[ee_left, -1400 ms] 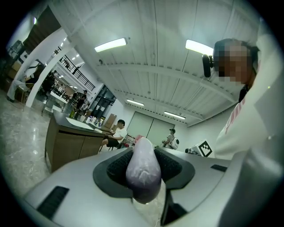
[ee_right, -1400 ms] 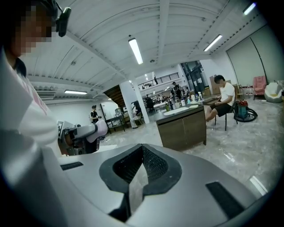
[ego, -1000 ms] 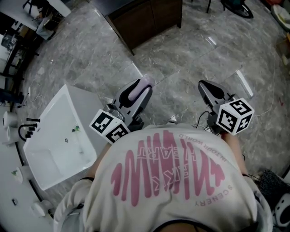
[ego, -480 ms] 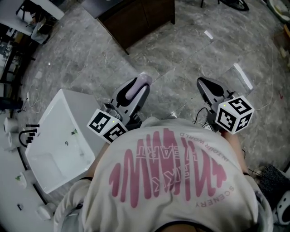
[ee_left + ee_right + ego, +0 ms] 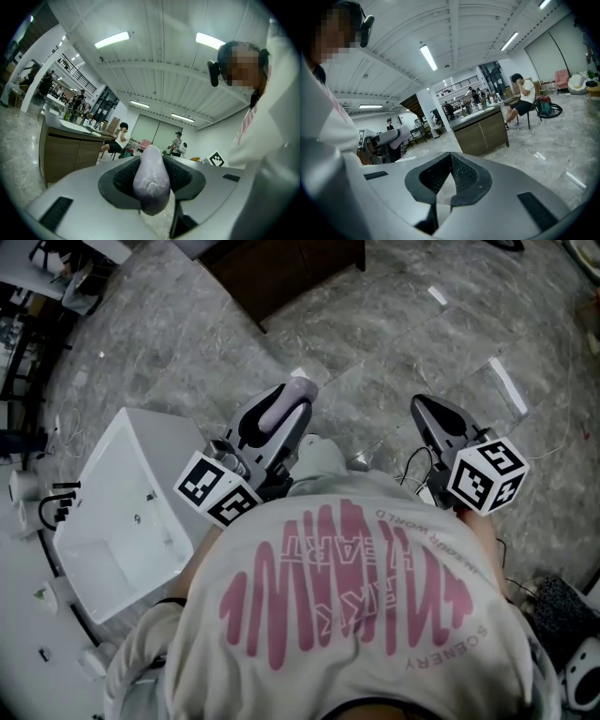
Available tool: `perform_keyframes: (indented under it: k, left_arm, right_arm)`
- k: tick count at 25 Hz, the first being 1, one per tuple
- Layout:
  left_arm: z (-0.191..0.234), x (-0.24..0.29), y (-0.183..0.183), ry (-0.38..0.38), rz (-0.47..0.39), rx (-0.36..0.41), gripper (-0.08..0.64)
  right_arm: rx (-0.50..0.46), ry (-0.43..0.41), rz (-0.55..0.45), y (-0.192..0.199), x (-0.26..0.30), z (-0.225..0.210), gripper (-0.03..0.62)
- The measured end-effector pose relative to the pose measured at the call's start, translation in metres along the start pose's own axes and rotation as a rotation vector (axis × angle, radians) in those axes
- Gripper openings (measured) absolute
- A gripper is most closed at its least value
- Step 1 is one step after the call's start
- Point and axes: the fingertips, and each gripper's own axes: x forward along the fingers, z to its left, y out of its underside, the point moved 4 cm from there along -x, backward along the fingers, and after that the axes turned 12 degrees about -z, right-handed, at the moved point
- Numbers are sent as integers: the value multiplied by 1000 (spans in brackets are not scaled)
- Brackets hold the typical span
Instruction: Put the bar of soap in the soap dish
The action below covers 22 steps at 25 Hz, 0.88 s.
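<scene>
The bar of soap (image 5: 151,180) is pale lilac with faint cloudy mottling. The left hand-held gripper (image 5: 292,397) and the right hand-held gripper (image 5: 422,409) are light grey, with black textured pads (image 5: 461,173). The left cube (image 5: 217,491) and the right cube (image 5: 487,475) are white with black square markers. The person's shirt (image 5: 347,615) is cream with pink wavy stripes and pink lettering. The floor (image 5: 394,334) is grey, veined like marble. The basin (image 5: 112,521) is white and the cabinet (image 5: 281,277) dark brown.
</scene>
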Motion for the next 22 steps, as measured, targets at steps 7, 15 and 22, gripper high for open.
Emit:
perform_keyframes:
  k: [7, 15, 22]
  left_arm:
    - [9, 11, -1, 9, 17, -24, 158]
    - [23, 54, -11, 62, 10, 1, 158]
    - [58, 79, -13, 65, 38, -19, 158]
  right_arm:
    - [30, 22, -9, 3, 1, -3, 15]
    - [43, 64, -51, -16, 7, -31, 15]
    - [47, 83, -48, -29, 39, -48, 15]
